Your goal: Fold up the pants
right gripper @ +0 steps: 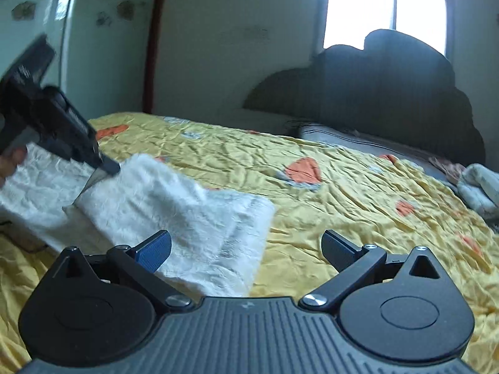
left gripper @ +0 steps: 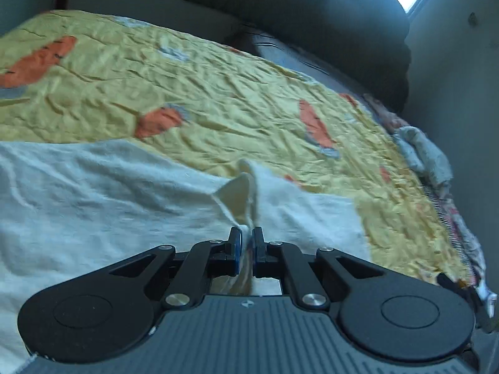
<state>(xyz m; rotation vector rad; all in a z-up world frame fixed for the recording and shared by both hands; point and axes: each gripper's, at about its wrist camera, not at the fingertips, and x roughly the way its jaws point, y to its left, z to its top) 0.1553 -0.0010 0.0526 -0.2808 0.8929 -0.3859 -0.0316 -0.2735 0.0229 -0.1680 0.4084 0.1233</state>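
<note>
Pants [left gripper: 93, 193] hang pinched at one edge in the closed left tool [left gripper: 246, 240], right tool [right gripper: 246, 249] wide open and empty, so the fold may sag crooked on the bed [right gripper: 343, 187].

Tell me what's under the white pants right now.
The white pants lie on the yellow bedspread, which shows all around them. Whatever sits beneath the fabric itself is covered. The left gripper pinches one edge up.

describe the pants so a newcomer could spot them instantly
Start at the bed with the yellow bedspread printed with orange patches. On its near side lie the pants, with the left gripper pinching one edge. They are the only plain white, fuzzy fabric there, unlike the grey bundle at the far edge.
</note>
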